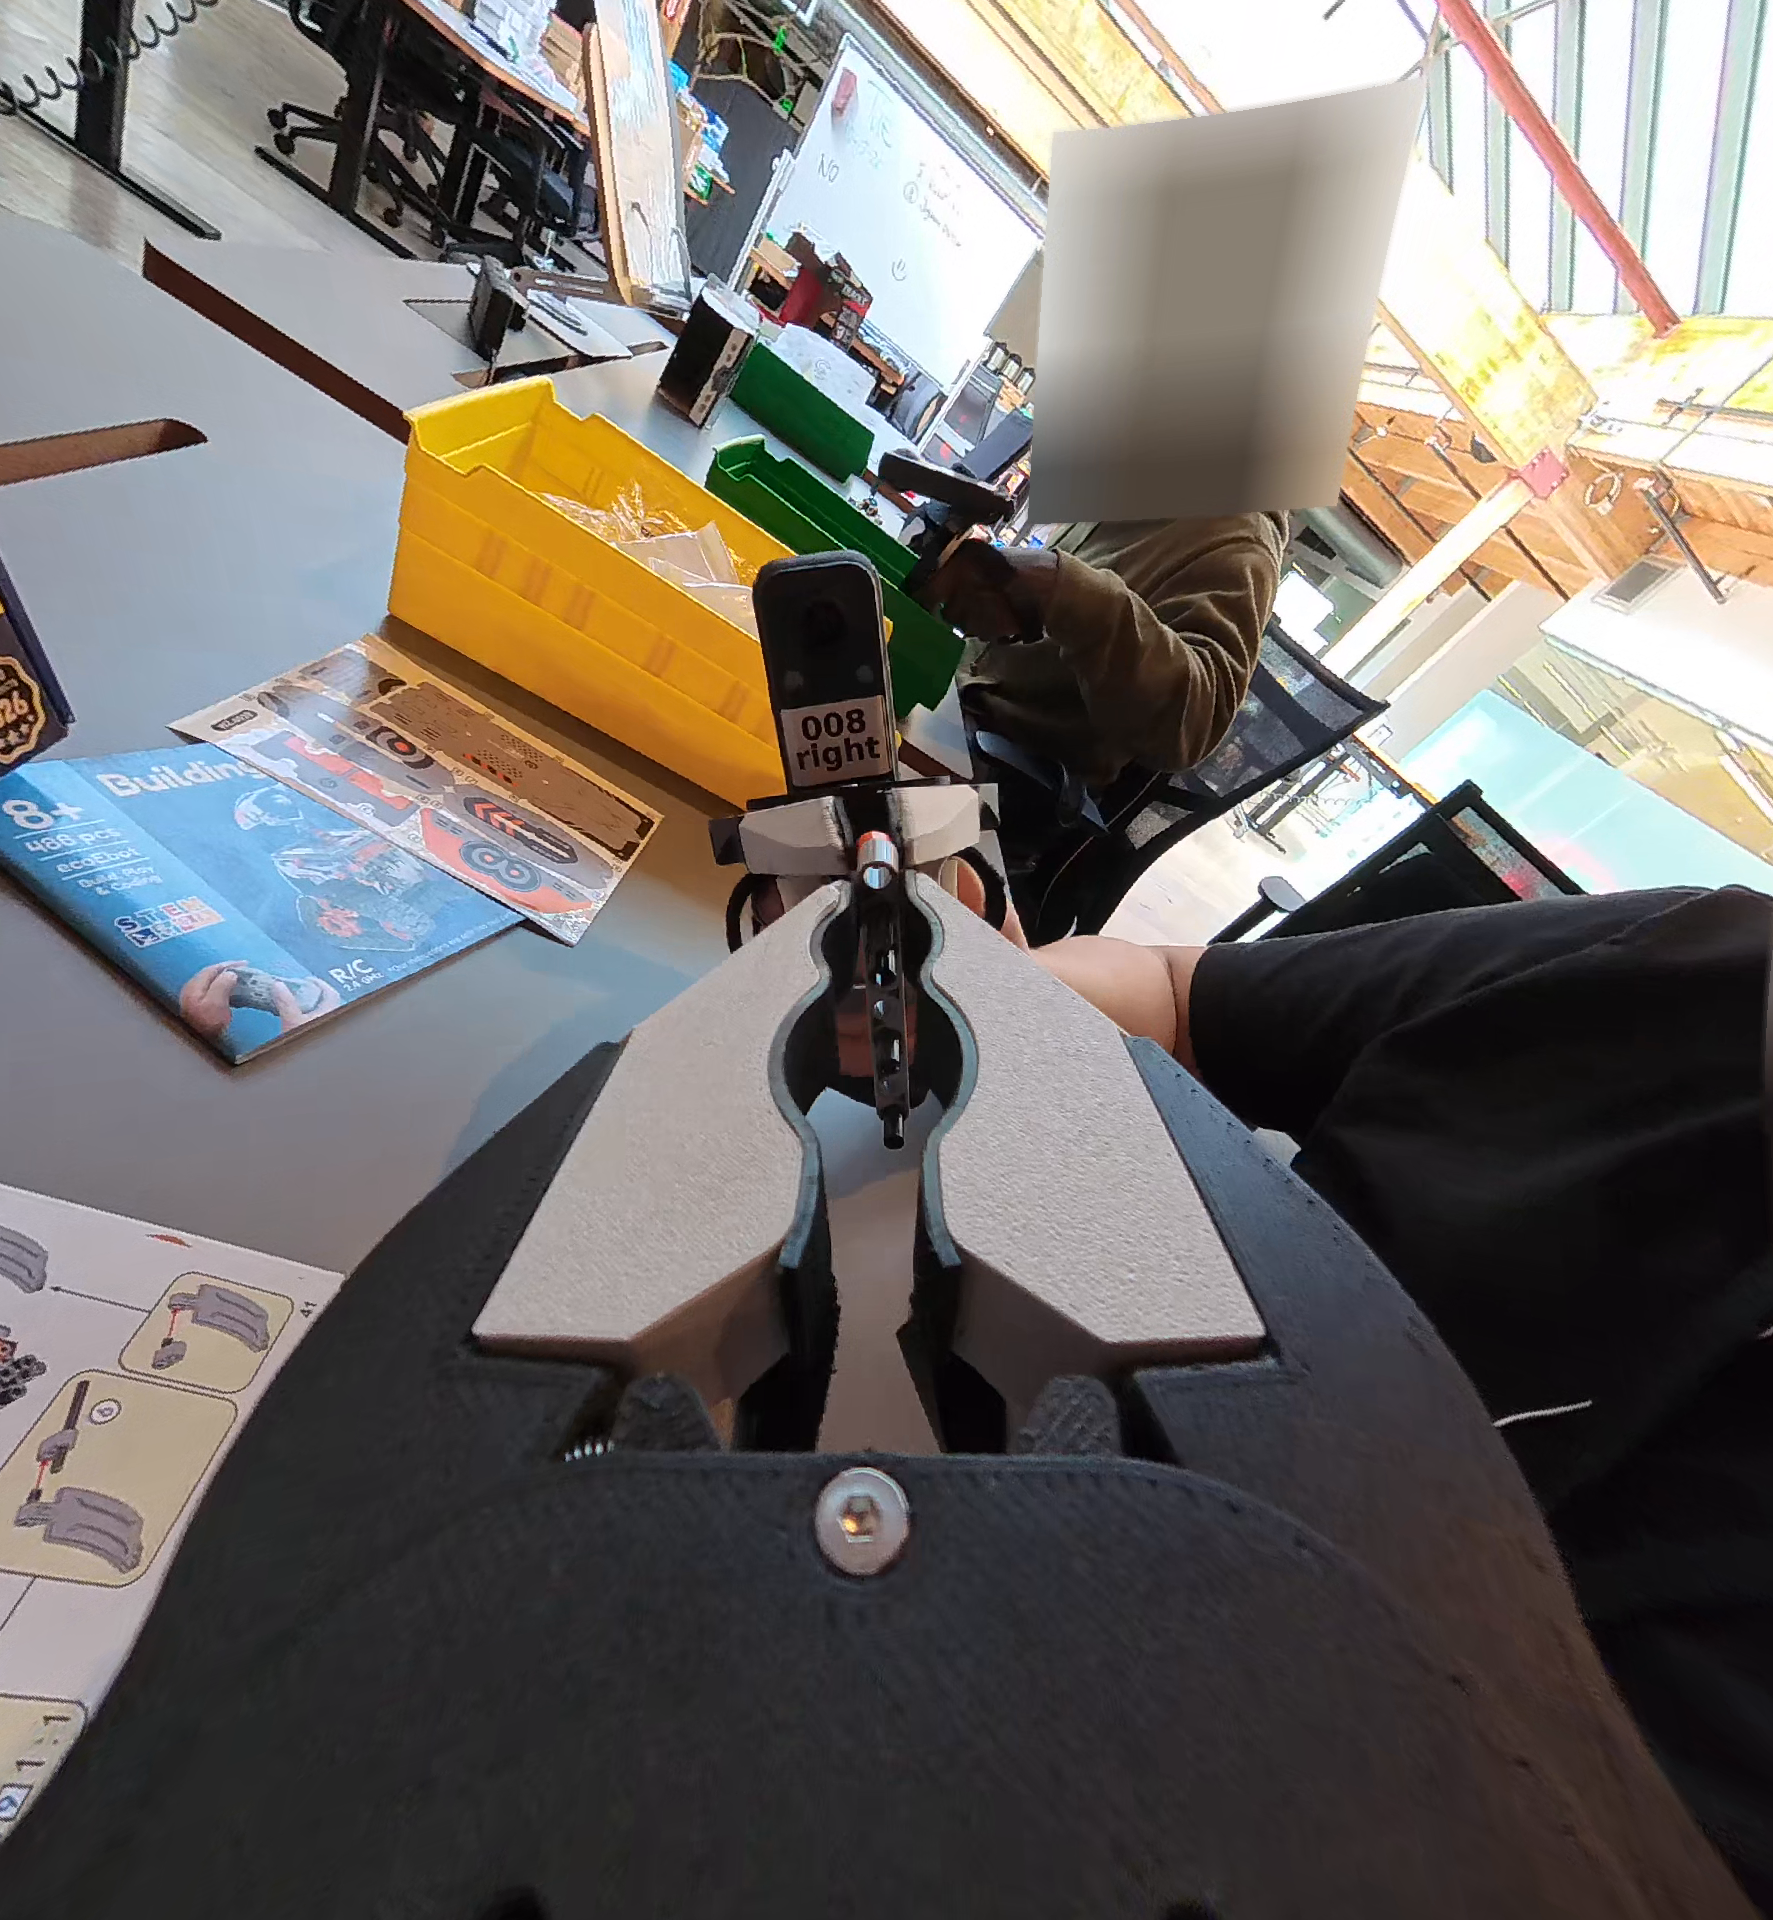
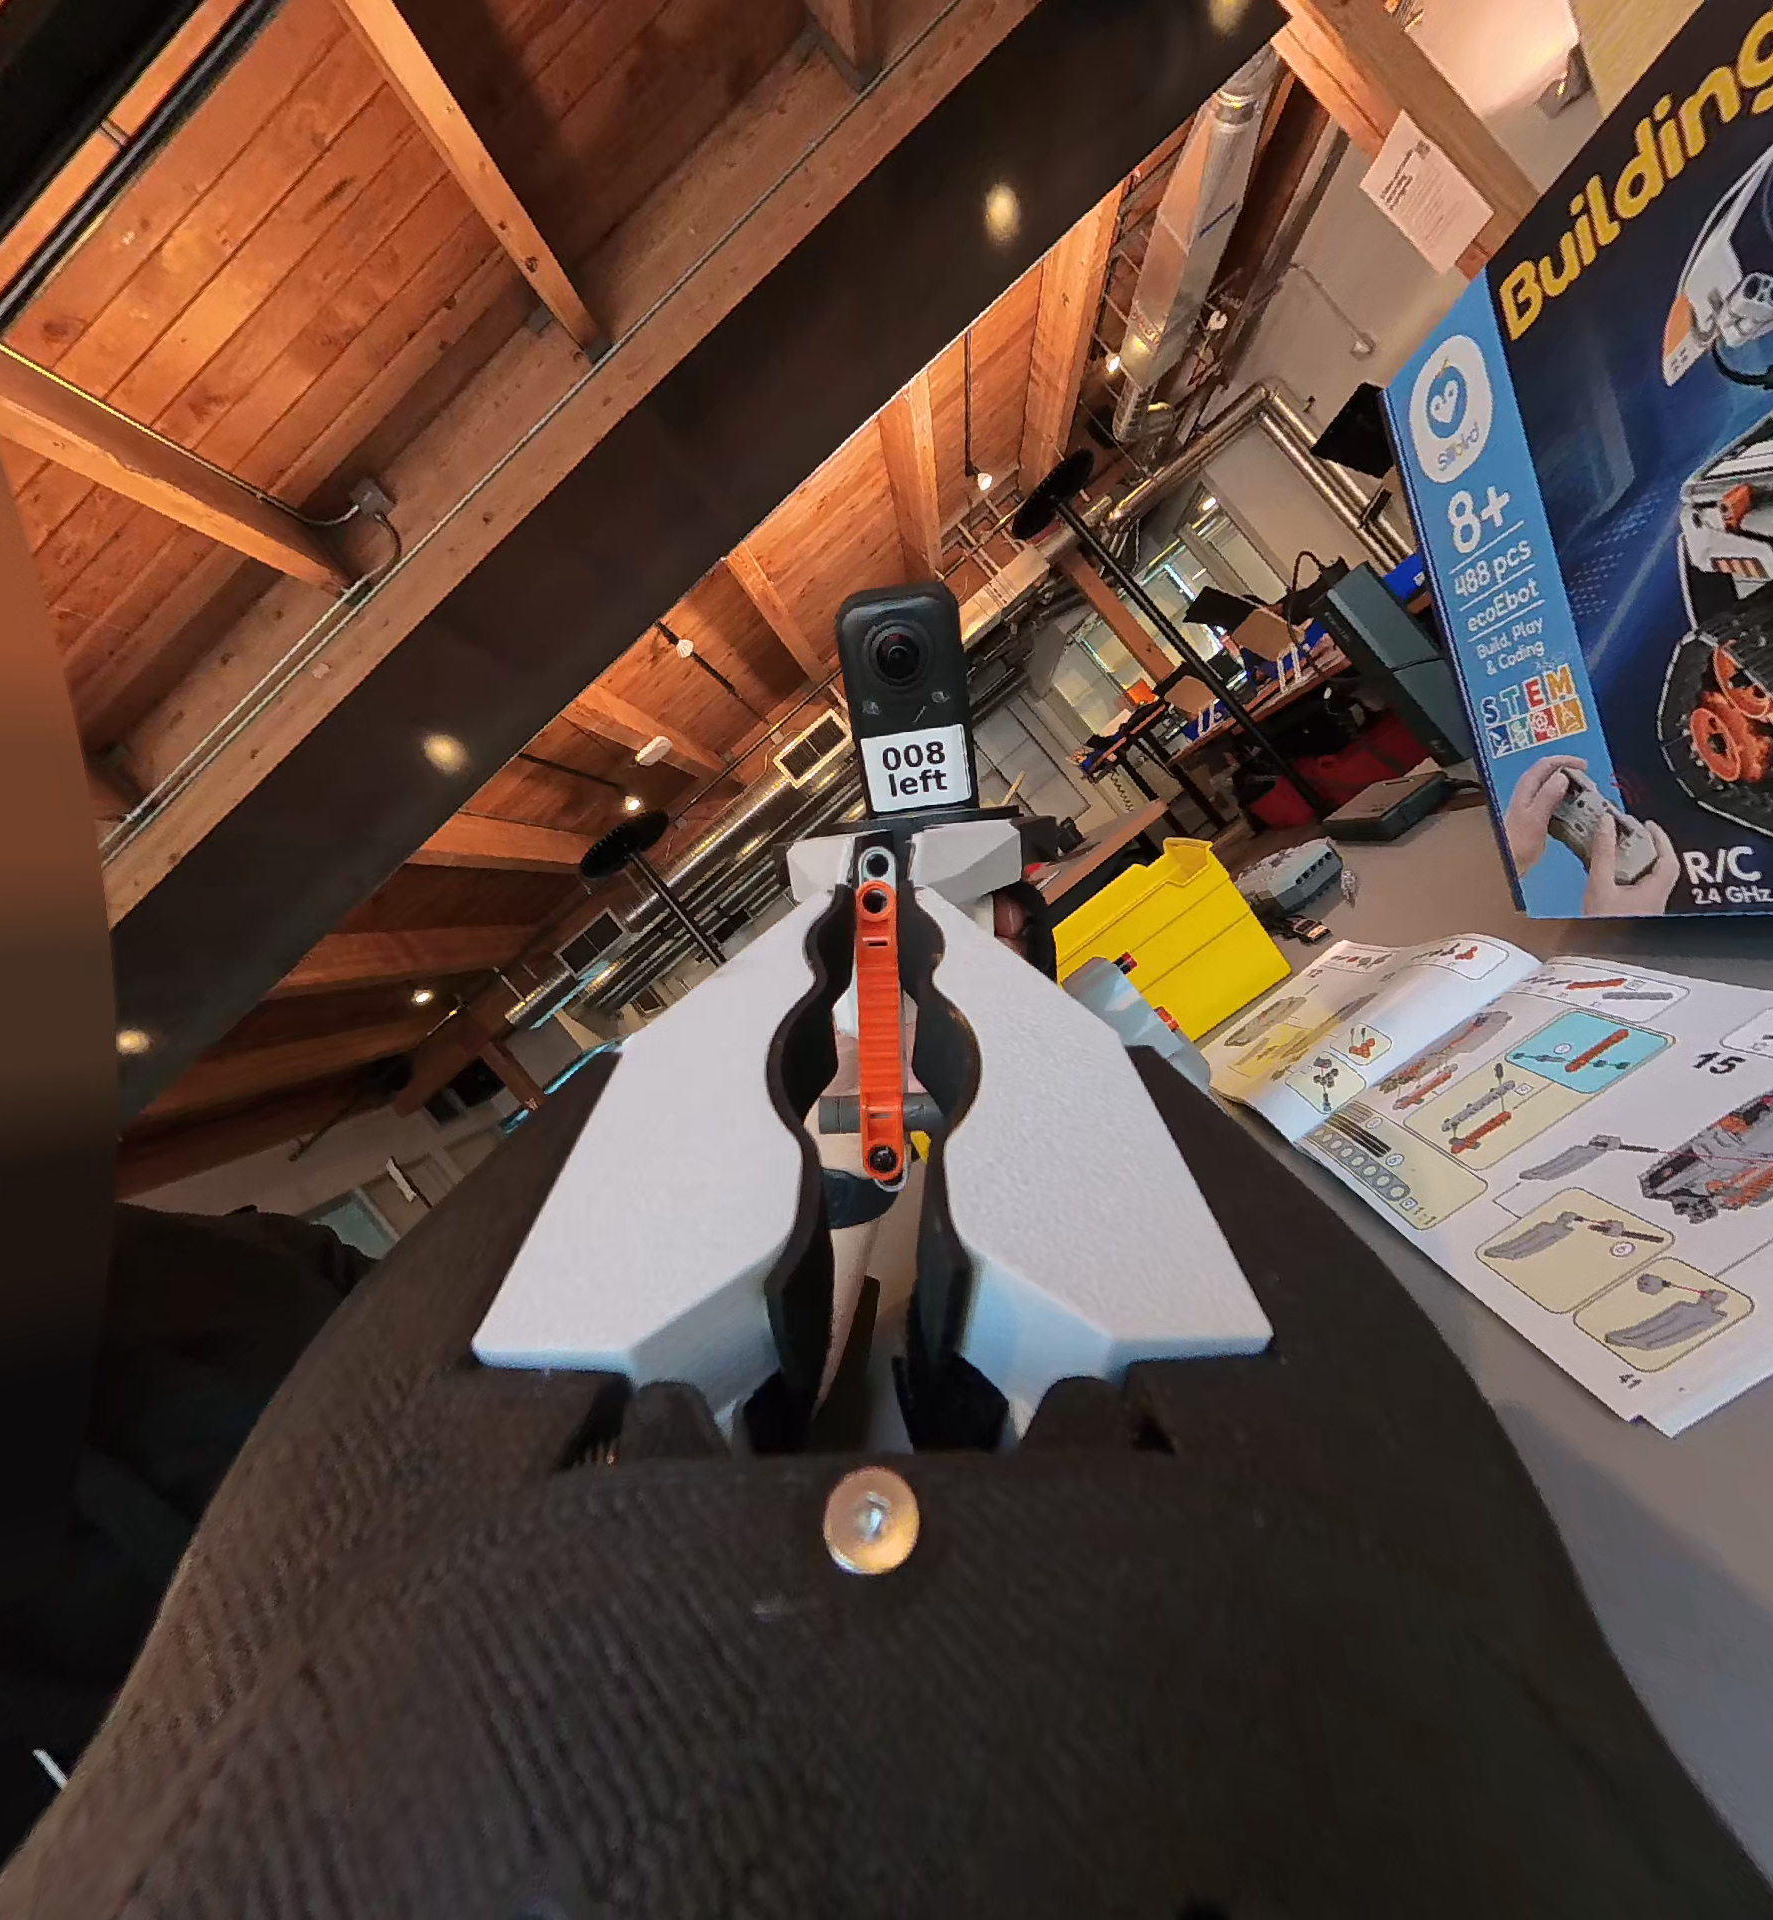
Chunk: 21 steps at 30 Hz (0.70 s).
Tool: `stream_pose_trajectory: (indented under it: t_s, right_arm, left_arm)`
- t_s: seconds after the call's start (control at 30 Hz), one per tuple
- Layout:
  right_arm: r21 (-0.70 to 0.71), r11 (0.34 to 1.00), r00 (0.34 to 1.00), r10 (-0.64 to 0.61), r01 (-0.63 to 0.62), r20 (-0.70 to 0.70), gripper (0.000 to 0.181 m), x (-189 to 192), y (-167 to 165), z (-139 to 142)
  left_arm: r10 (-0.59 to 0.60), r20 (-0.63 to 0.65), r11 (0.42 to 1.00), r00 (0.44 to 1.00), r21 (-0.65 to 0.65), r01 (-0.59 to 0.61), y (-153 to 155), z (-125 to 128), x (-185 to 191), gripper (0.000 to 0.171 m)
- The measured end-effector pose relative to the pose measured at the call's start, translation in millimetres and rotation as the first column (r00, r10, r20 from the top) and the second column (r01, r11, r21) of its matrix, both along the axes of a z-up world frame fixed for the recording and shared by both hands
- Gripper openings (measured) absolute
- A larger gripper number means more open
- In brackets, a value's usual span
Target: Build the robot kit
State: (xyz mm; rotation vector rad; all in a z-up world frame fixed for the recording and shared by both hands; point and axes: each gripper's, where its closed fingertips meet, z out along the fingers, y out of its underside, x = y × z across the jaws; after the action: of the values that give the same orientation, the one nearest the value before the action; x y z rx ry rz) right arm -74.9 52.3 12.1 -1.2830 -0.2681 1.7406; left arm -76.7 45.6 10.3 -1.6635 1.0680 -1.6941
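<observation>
Above the grey table point(image 2: 1640, 1558), the left gripper point(image 1: 880, 894) and right gripper point(image 2: 877, 894) meet tip to tip, fingers clamped on one slim orange-and-black perforated plastic beam point(image 2: 877, 1039), seemingly light, stiff, best pinched flat-sided.

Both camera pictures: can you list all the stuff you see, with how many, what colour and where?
beam: 1, orange, pinched between both grippers' tips
black piece: 1, black, behind the beam
yellow bin: 1, yellow, on table
green bins: 2, green, past yellow bin
box: 1, blue, standing on table
open manual: 1, white, flat on table
booklet: 1, blue, beside sticker sheet
sticker sheet: 1, grey-orange, before yellow bin
table: 1, grey
left gripper: grey fingers
right gripper: grey fingers
</observation>
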Motion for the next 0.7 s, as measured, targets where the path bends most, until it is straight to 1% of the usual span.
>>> stream_pose_trajectory:
  t_s: [0.17,0.23,0.37,0.47,0.57,0.7]
  right_arm:
    - [-0.004,1.000,1.000,-0.027,0.027,-0.010,0.005,3.9,4.4,-1.5]
    - [0.007,0.999,0.999,-0.041,0.041,-0.011,0.005,6.5,5.6,-1.3]
    - [0.048,0.997,0.996,-0.061,0.058,0.062,0.006,3.9,5.5,-4.8]
    - [0.091,0.993,0.993,-0.088,0.081,0.079,0.005,4.6,4.7,-2.7]
    - [0.151,0.984,0.988,-0.114,0.098,0.100,0.006,5.1,3.0,-0.7]
    - [0.242,0.964,0.987,-0.138,0.114,0.086,0.006,5.2,-3.7,8.7]
  left_arm:
    - [0.051,-0.012,0.998,0.999,0.039,-0.051,4.8,-1.0,4.0,0.004]
    - [0.063,-0.007,0.997,0.998,0.034,-0.062,6.0,-1.2,6.5,0.004]
    - [0.049,-0.016,0.999,0.999,0.010,-0.049,6.6,-4.5,4.8,0.004]
    - [0.052,-0.008,0.999,0.999,0.004,-0.052,6.0,-2.9,5.6,0.004]
    - [0.035,0.019,0.998,0.999,-0.055,-0.034,4.7,-0.9,6.4,0.004]
    - [-0.026,0.120,0.981,0.992,-0.188,0.049,-0.7,8.1,6.5,0.004]
